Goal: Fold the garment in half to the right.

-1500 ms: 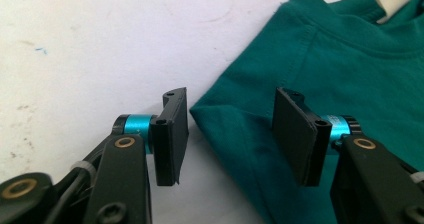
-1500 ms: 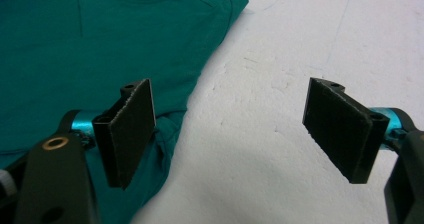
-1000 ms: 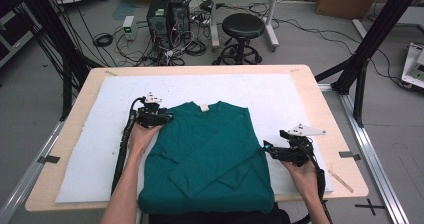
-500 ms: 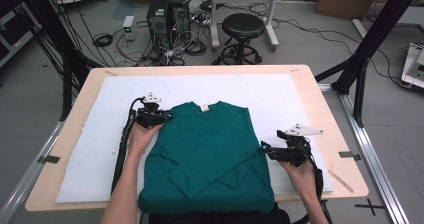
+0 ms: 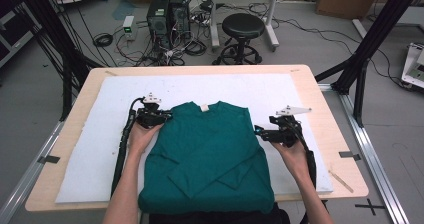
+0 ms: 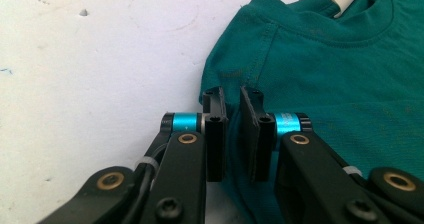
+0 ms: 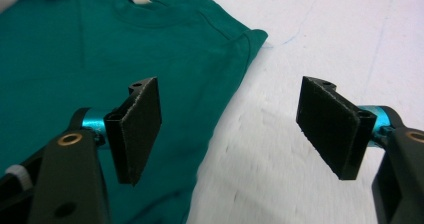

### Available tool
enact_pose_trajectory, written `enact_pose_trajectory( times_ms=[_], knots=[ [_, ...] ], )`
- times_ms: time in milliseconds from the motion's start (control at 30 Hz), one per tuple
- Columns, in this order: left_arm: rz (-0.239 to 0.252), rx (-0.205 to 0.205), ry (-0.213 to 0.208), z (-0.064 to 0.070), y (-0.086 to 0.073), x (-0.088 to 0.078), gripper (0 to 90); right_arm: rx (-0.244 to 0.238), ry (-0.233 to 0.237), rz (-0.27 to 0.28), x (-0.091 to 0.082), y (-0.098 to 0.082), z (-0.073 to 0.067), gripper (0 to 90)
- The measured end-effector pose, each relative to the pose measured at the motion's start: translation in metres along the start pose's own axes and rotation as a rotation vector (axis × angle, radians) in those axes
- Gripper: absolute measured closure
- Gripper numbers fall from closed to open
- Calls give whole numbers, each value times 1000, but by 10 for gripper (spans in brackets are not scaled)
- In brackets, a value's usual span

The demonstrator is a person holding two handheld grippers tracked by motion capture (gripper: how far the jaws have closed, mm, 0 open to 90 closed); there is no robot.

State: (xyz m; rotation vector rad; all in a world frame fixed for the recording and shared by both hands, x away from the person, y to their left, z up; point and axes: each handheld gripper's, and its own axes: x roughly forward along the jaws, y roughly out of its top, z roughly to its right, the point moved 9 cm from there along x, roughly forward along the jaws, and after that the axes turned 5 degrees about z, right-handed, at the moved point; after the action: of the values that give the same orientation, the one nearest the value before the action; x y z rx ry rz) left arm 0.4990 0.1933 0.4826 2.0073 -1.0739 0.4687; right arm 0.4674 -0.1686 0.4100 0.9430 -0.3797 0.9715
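Note:
A teal shirt lies flat on the white mat, collar toward the far side, sleeves folded in over the body. My left gripper is at the shirt's left shoulder. Its jaws have just been closing and now pinch the shoulder edge of the shirt, with a sliver of fabric between the pads at the left gripper. My right gripper hovers at the right edge below the shoulder. In the right gripper view, the right gripper has closed a little but stands wide open over the edge of the shirt, with nothing between its pads.
The mat covers most of the wooden table; bare mat lies left and right of the shirt. A white label sits in the collar. Behind the table stand a black stool, computer towers and loose cables.
The left jaws have closed onto the shirt's shoulder edge while that hand stayed put. The right gripper has lifted and moved toward the far side along the shirt's right edge.

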Motion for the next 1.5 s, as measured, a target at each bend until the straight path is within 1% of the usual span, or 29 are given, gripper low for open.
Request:
enact_pose_trajectory(
  times_ms=[67,167,200,300,367,433,500,600,633,667,767,833,867,933,1000,1167,1233,1333,1400,1433,1500],
  knots=[
    [0,1,1,0,0,0,812,-5,-6,-40,13,7,4,273],
    [0,3,2,0,0,0,812,-2,-12,-73,31,17,8,276],
    [1,2,1,0,0,0,812,-8,-16,-91,39,21,9,280],
    [2,3,1,0,0,0,812,-20,-23,-136,56,27,11,291],
    [2,3,1,0,0,0,812,-30,-34,-154,67,29,13,298],
    [1,6,4,0,0,0,811,-27,-49,-181,75,31,16,315],
    [2,5,4,0,0,0,811,-28,-59,-183,83,31,19,339],
    [2,5,4,0,0,0,810,-9,-69,-232,93,23,23,348],
    [2,5,4,0,0,0,810,-13,-68,-237,96,22,25,352],
    [0,6,4,0,0,0,810,-11,-68,-244,97,20,25,362],
    [0,6,4,0,0,0,810,-25,-65,-251,101,17,24,398],
    [3,6,3,0,0,0,809,-24,-58,-250,102,17,20,414],
    [2,7,5,0,0,0,809,-31,-62,-247,103,17,19,423],
    [2,7,6,0,0,0,808,-38,-50,-246,104,17,15,461],
    [3,8,6,0,0,0,808,-50,-55,-245,104,17,12,495],
    [3,7,6,0,0,0,808,-44,-41,-238,104,18,10,642],
    [2,3,5,0,0,0,808,-43,-31,-229,105,18,9,717],
    [2,0,2,0,0,0,809,-35,-9,-215,106,18,8,800],
    [2,4,8,0,0,0,809,-24,-2,-214,106,18,7,814],
    [-2,15,13,0,0,0,809,-21,3,-211,107,18,8,817],
    [-4,17,22,1,0,0,810,2,19,-210,107,18,9,823]
  ],
)
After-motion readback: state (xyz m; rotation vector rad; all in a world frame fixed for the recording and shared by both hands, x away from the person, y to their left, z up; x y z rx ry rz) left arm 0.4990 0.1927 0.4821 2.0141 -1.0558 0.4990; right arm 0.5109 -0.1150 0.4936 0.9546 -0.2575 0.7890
